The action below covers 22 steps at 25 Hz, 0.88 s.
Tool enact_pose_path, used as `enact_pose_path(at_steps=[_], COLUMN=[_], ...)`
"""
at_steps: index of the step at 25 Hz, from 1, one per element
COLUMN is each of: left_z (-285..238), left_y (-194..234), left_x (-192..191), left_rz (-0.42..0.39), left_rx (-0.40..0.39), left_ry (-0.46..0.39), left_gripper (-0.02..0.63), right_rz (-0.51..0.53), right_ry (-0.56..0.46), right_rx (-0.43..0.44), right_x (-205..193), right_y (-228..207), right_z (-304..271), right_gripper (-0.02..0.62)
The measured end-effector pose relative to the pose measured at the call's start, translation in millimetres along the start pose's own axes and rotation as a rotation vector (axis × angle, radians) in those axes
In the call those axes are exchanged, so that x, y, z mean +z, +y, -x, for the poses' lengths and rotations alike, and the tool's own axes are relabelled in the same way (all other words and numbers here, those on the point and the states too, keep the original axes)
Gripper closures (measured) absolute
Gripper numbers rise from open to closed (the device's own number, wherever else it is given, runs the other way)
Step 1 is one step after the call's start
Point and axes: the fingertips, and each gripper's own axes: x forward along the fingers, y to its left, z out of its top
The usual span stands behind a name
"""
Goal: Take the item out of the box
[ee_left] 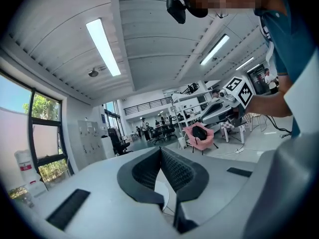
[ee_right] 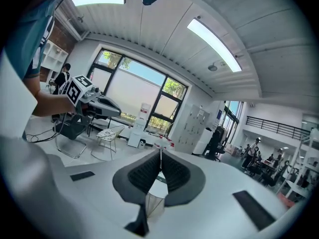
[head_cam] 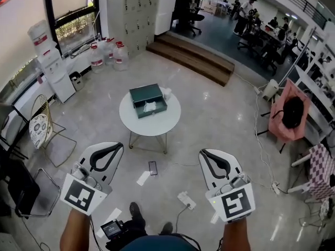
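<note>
While you hold both tools low, the left gripper (head_cam: 118, 147) sits at 7 o'clock and the right gripper (head_cam: 204, 153) at 5 o'clock. Each has its jaws pressed together on nothing, well short of the round white table (head_cam: 152, 127) straight ahead at 12 o'clock.

The dark green box (head_cam: 146, 93) lies on the table's far half. Its long axis runs 9 to 3 o'clock, with the right end tipped slightly away, and the open tray faces you at 6 o'clock. The item (head_cam: 150, 107) is a small pale lump in that tray; you cannot tell more at this range.

The box's back edge is near the far rim, with bare tabletop on your side. A phone (head_cam: 152, 168), a paper (head_cam: 143, 178) and a power strip (head_cam: 186, 200) lie on the floor between you and the table, and a wire chair (head_cam: 41, 128) stands at 9 o'clock.
</note>
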Motion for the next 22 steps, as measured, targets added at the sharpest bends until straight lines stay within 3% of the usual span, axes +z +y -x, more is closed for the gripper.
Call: enact_pose_path(at_steps=[11, 22], left_z=[-67, -76], left_y=[82, 165], left_x=[-21, -51], left_rz=[-0.009, 0.022], left_rx=[-0.115, -0.153], left_ry=[-0.031, -0.076], left_gripper=[0.588, 0.588], right_rz=[-0.036, -0.002], right_ry=[0.049, 0.089], right_rx=[-0.089, -0.132], right_x=[5, 33], right_y=[-30, -22], right_z=[-85, -161], right_gripper=[0.555, 0.555])
